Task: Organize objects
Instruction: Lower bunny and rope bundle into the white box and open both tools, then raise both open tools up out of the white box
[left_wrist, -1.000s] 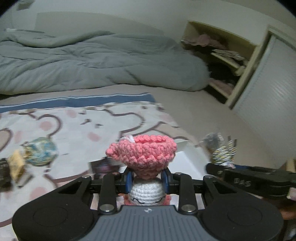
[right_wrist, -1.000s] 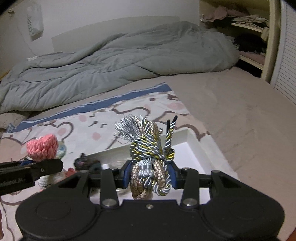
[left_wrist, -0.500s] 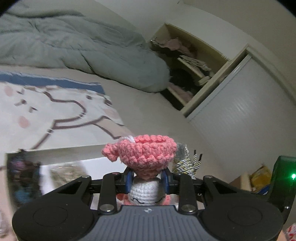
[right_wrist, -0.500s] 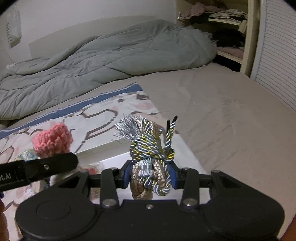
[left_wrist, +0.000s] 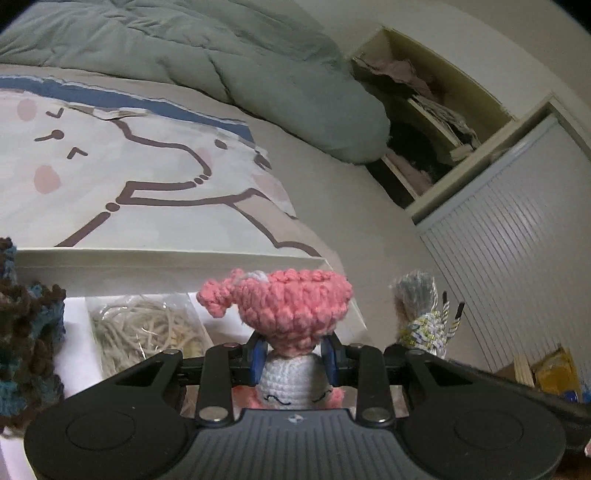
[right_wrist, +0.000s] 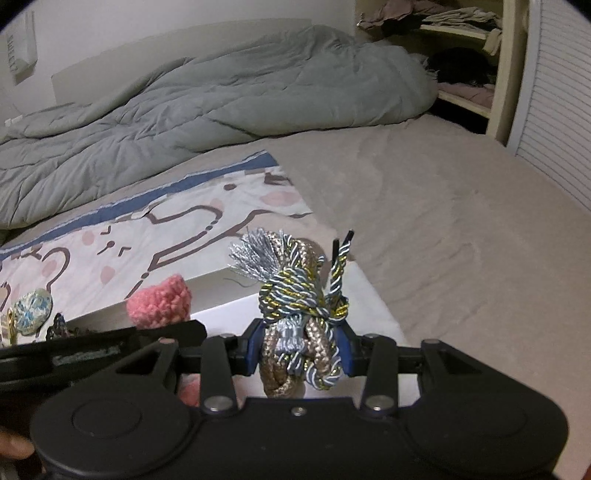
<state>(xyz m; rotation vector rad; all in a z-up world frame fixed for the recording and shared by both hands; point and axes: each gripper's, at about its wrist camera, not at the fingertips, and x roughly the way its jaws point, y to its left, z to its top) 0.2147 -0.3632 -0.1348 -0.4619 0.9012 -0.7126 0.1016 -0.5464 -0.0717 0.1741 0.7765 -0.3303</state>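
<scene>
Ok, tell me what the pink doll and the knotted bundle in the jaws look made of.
Pink doll: crocheted yarn, matte and fuzzy, judging by its chunky looped stitches. Knotted bundle: twisted cord, probably synthetic with metallic thread, given the glinting gold and silver strands and the frayed tassel end.

No text can be read: the embossed lettering on the left gripper's (right_wrist: 110, 350) arm, left of the right gripper's fingers (right_wrist: 255, 350), and the print on the wall bag (right_wrist: 22, 48) are too blurred.
</scene>
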